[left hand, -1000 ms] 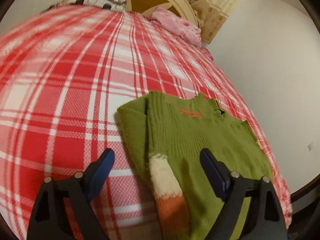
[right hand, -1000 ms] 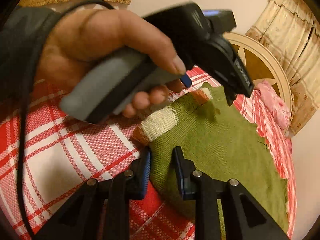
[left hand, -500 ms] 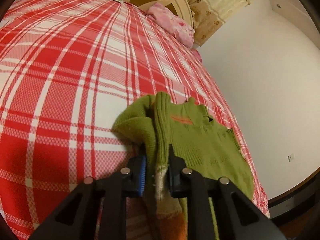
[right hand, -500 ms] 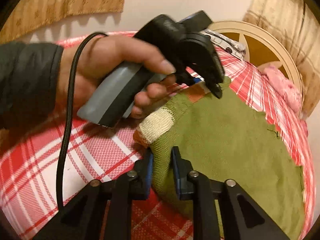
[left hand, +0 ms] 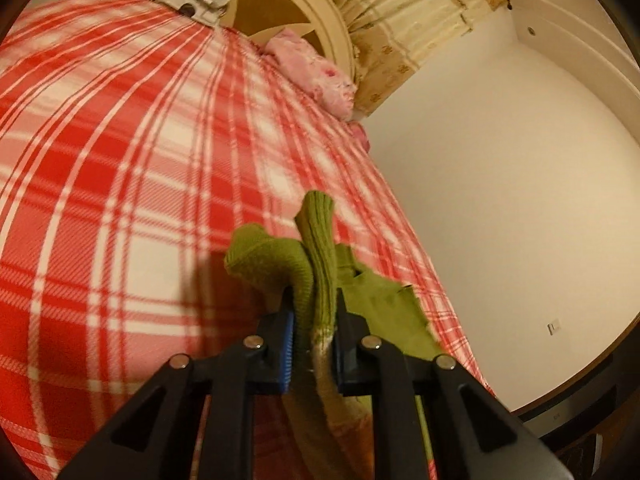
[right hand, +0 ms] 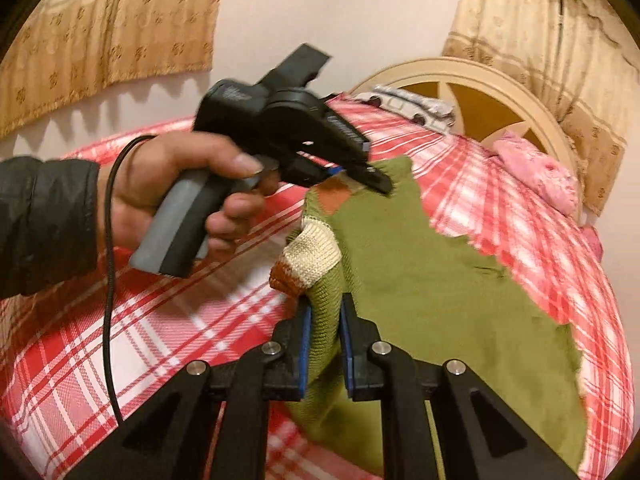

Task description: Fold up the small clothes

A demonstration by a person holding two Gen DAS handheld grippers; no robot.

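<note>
Clamping a bunched fold of the green sweater (left hand: pixel 320 264), the left claw (left hand: pixel 314 340) has snapped from wide open to clenched and lifted the knit off the plaid bed (left hand: pixel 120 200). The right claw (right hand: pixel 325 344), still closing, pinches the sweater's striped sleeve edge. No writing reads clearly; bare bed lies open leftward.

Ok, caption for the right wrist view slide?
Right tool closing on the green sweater's near edge, left tool pinching its far edge, over the red plaid bedspread.
</note>
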